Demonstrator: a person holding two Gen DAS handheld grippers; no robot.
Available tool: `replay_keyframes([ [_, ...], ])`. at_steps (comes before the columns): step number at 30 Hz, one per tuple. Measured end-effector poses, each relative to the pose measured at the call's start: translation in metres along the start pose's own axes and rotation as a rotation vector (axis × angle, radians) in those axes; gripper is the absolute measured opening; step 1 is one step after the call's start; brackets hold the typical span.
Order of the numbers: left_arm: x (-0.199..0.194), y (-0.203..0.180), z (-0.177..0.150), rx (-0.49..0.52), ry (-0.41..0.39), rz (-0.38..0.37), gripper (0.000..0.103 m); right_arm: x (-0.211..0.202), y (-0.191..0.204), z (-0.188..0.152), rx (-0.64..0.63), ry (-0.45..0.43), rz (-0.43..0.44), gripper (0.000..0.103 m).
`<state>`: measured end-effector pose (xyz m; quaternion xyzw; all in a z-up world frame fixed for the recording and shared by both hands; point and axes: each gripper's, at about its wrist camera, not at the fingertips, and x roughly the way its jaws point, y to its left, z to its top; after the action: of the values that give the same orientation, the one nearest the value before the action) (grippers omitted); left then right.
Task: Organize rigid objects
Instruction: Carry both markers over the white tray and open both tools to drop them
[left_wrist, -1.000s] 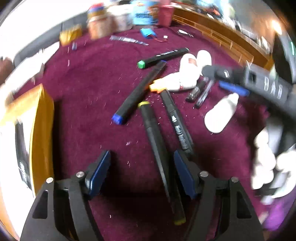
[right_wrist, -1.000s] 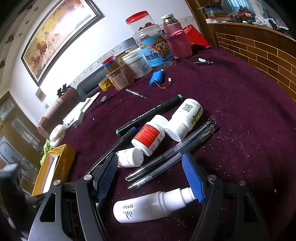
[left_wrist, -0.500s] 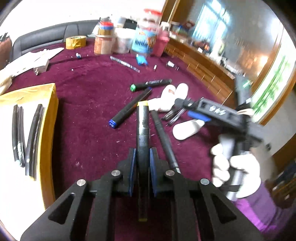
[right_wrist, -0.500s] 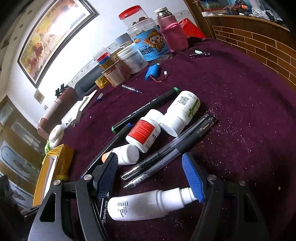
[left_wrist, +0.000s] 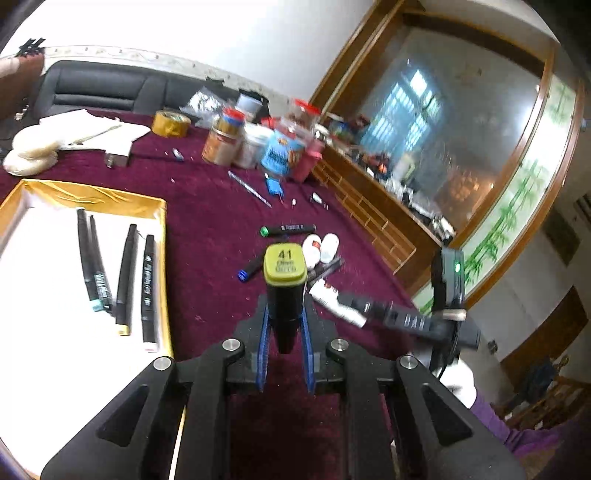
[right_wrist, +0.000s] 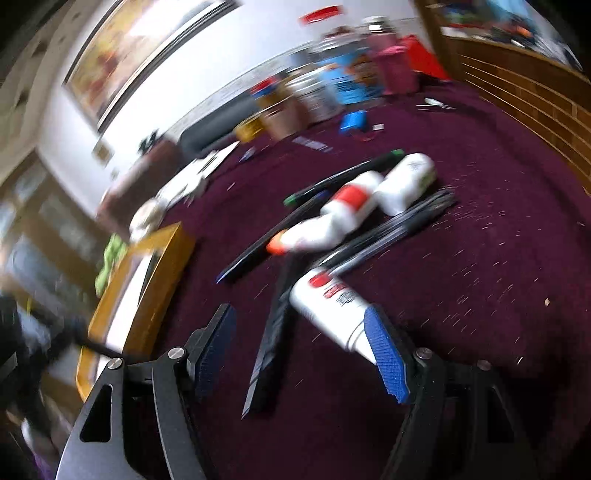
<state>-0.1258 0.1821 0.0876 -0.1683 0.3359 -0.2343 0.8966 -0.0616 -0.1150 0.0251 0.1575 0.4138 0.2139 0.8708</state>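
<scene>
My left gripper (left_wrist: 285, 311) is shut on a black marker (left_wrist: 284, 291) with an olive-green cap marked 41, held up above the maroon cloth. A gold-rimmed tray (left_wrist: 162, 258) at the left holds several black markers (left_wrist: 125, 280). In the blurred right wrist view my right gripper (right_wrist: 300, 316) stands open low over the cloth. A black marker (right_wrist: 271, 343) lies between its fingers, and a white spray bottle (right_wrist: 328, 306) lies against the right finger. Behind them are white pill bottles (right_wrist: 351, 206), pens (right_wrist: 399, 229) and more markers.
Jars, cans and a tape roll (left_wrist: 170, 123) crowd the table's far side. A wooden ledge (right_wrist: 524, 96) runs along the right edge. A gloved hand (left_wrist: 458, 380) holds the right gripper (left_wrist: 356, 308) at the right. The tray's gold rim (right_wrist: 159, 266) shows to the left of my right gripper.
My left gripper closed on the olive-capped marker, lifted it off the cloth and swung towards the tray. My right gripper shifted left, so a black marker now lies between its fingers.
</scene>
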Motion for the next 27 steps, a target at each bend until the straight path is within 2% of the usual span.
replay_keyframes([
  [2,-0.009,0.006,0.0,-0.017,-0.03,-0.007,0.012,0.008,0.019,-0.003,-0.07,0.04,-0.006,0.067],
  [6,-0.026,0.017,-0.002,-0.049,-0.064,-0.004,0.012,0.024,0.039,-0.002,-0.141,0.06,-0.063,0.065],
  [8,-0.034,0.022,-0.002,-0.054,-0.08,0.007,0.012,0.026,0.045,-0.002,-0.15,0.065,-0.07,0.058],
  [12,-0.053,0.037,-0.005,-0.07,-0.114,0.024,0.012,0.001,0.058,-0.007,-0.184,-0.041,-0.043,0.058],
  [17,-0.069,0.055,-0.01,-0.106,-0.149,0.033,0.012,0.031,0.062,-0.01,-0.254,0.074,-0.126,0.058],
  [20,-0.073,0.063,-0.012,-0.13,-0.152,0.025,0.012,0.06,0.055,-0.005,-0.238,0.136,-0.143,0.043],
  [22,-0.075,0.066,-0.014,-0.144,-0.149,0.026,0.012,0.072,0.056,0.0,-0.251,0.122,-0.178,0.038],
  [23,-0.077,0.067,-0.015,-0.145,-0.149,0.032,0.012,0.077,0.058,0.002,-0.26,0.127,-0.2,0.028],
  [24,-0.08,0.068,-0.016,-0.145,-0.152,0.036,0.012,0.079,0.059,0.004,-0.269,0.119,-0.232,0.013],
  [27,-0.086,0.074,-0.016,-0.14,-0.146,0.049,0.012,0.077,0.057,0.006,-0.249,0.124,-0.221,0.013],
])
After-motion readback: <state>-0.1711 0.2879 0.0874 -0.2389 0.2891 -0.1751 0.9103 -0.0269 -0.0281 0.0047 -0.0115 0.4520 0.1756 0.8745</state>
